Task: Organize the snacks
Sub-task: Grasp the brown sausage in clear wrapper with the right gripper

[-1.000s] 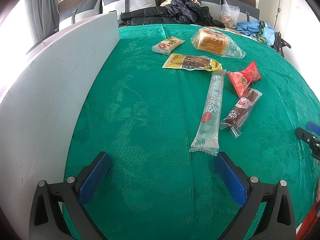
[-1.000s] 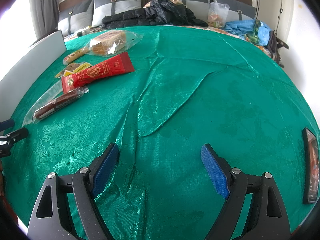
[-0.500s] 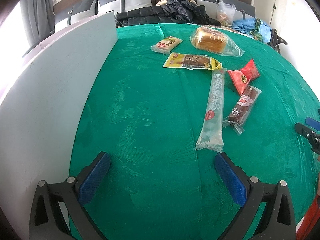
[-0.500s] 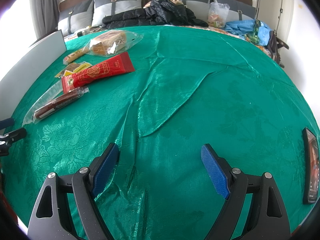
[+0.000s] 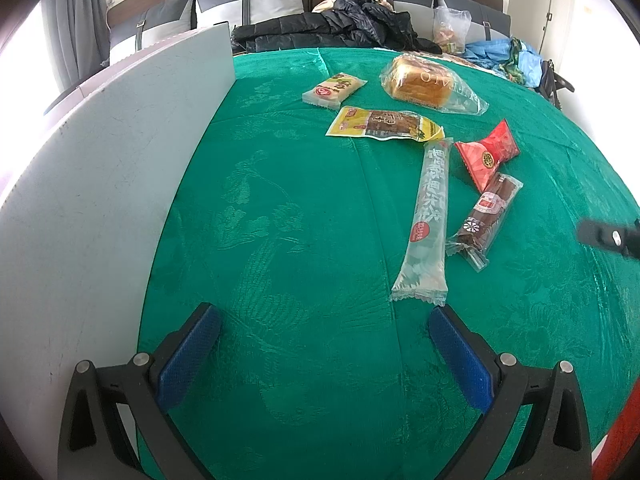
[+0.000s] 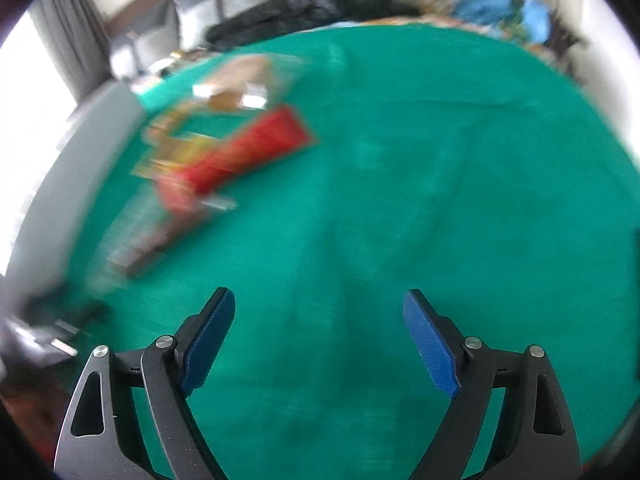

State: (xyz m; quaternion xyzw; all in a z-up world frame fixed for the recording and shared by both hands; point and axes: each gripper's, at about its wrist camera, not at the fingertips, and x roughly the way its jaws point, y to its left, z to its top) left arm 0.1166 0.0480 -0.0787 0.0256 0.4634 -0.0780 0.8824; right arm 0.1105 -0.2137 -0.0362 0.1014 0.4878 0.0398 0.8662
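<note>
Left fingers [image 5: 324, 320]: spread wide, empty.
Right fingers [image 6: 318, 306]: spread wide, empty; its view has turned blurry since a moment ago.
Snacks: long clear packet [image 5: 426, 220] just ahead on the green cloth [image 5: 280, 240].
Room: white board [image 5: 100, 180] borders the left edge; bare cloth between.

The snacks lie on the cloth [image 5: 280, 240], right of the board [image 5: 100, 180]. The bread [image 5: 424, 82] is at the back, the small pack [image 5: 334, 89] left of it. The flat pack [image 5: 384, 124] lies in front. The long tube [image 5: 428, 216] lies nearer, with the bar [image 5: 486, 216] on its right.
</note>
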